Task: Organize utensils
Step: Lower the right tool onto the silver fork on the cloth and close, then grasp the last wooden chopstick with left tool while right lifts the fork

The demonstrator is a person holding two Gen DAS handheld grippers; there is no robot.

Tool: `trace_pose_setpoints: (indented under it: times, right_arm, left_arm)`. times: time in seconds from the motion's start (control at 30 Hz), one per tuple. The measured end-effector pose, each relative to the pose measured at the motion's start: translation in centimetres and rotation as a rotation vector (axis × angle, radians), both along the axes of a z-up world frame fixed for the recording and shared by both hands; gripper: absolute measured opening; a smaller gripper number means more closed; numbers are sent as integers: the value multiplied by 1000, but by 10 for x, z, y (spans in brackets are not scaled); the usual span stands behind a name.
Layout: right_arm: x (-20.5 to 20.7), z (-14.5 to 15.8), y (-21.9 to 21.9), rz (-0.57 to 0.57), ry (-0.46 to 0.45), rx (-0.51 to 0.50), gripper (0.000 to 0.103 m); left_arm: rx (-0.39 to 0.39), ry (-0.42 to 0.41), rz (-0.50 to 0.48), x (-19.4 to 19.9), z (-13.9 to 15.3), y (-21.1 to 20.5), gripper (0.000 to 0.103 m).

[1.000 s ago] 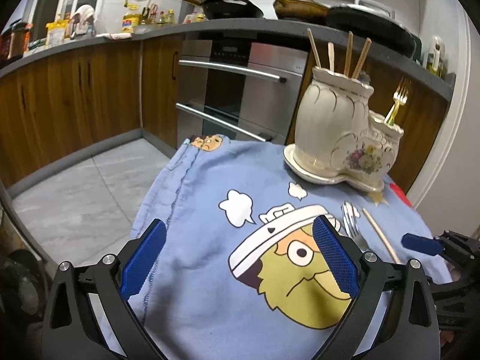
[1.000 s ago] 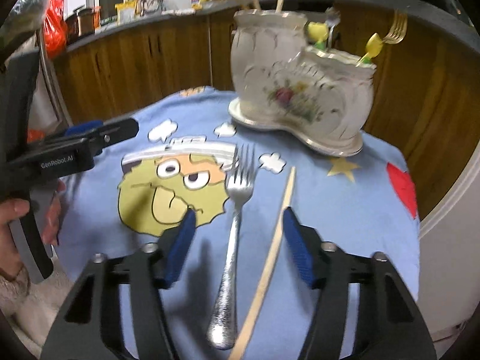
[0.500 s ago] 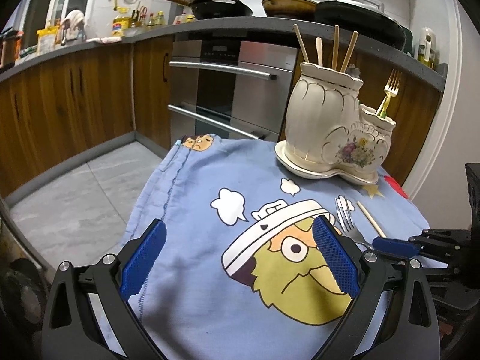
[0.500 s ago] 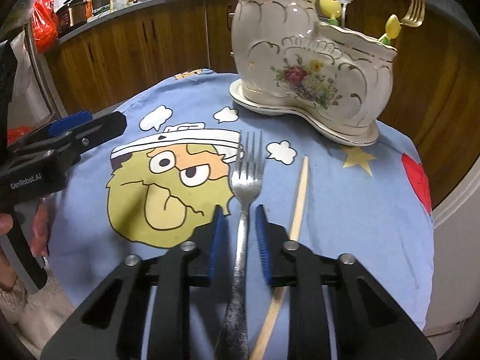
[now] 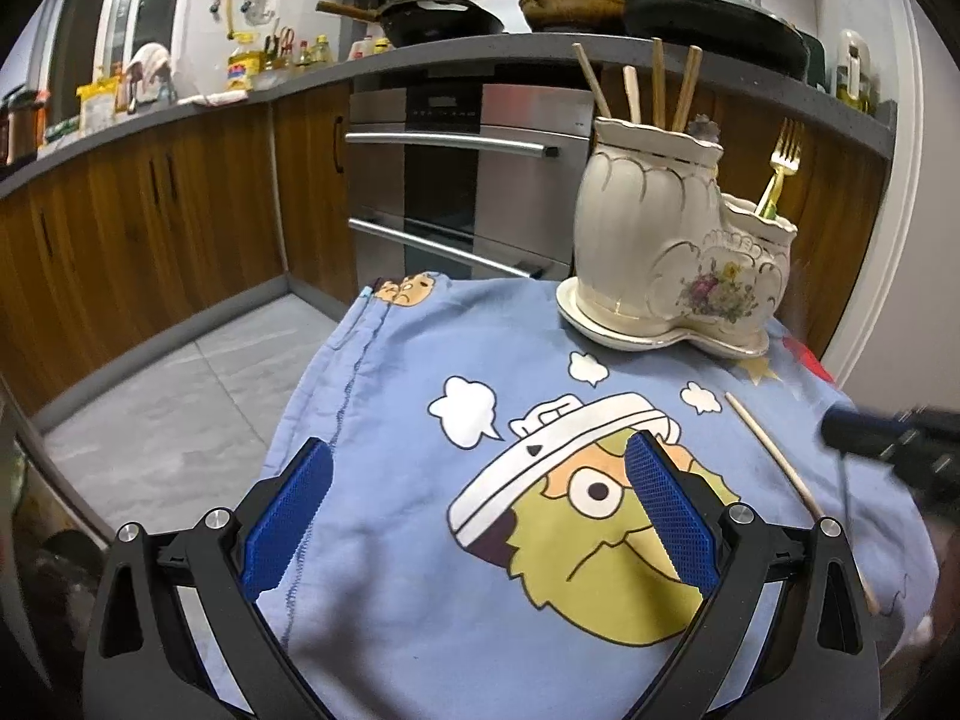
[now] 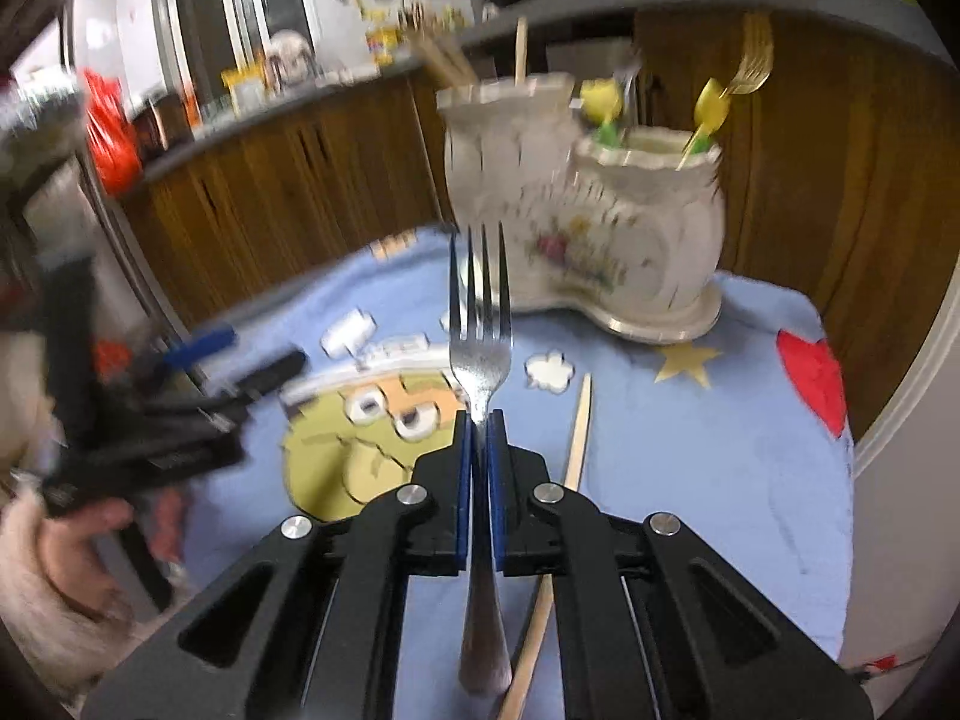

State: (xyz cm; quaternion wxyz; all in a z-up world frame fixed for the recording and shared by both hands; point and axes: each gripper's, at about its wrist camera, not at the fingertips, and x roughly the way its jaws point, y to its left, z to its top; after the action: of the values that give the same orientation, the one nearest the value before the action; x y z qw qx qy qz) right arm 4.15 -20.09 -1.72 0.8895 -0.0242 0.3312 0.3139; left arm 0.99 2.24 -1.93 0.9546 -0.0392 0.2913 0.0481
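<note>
Each wrist view looks forward and downward along its own gripper fingers, close above the blue cartoon tablecloth (image 5: 420, 480). Both views share the tablecloth, the ceramic utensil holder (image 5: 666, 258) at upper right, and the lone chopstick (image 6: 579, 432).

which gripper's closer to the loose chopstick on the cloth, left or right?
Right. The right gripper, jaws shut on the silver fork, sits just beside the chopstick. The left gripper hangs open over the cartoon print, farther off across the cloth.
</note>
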Motion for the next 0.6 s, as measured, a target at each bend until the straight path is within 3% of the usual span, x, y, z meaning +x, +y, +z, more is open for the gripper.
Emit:
trace_pose_setpoints:
  times: [0.2, 0.43, 0.53, 0.6]
  right_arm:
    - [-17, 32, -31, -26, -98, 113, 5]
    - [-19, 53, -68, -142, -225, 161, 5]
    - [-15, 53, -80, -178, -229, 154, 5]
    - [-13, 51, -86, -183, -218, 165, 5]
  left_arm:
    - [5, 24, -61, 3, 6, -28, 97]
    - [13, 126, -247, 12, 8, -99, 97]
    - [62, 182, -306, 17, 3, -131, 93]
    - [66, 216, -334, 19, -1, -147, 77]
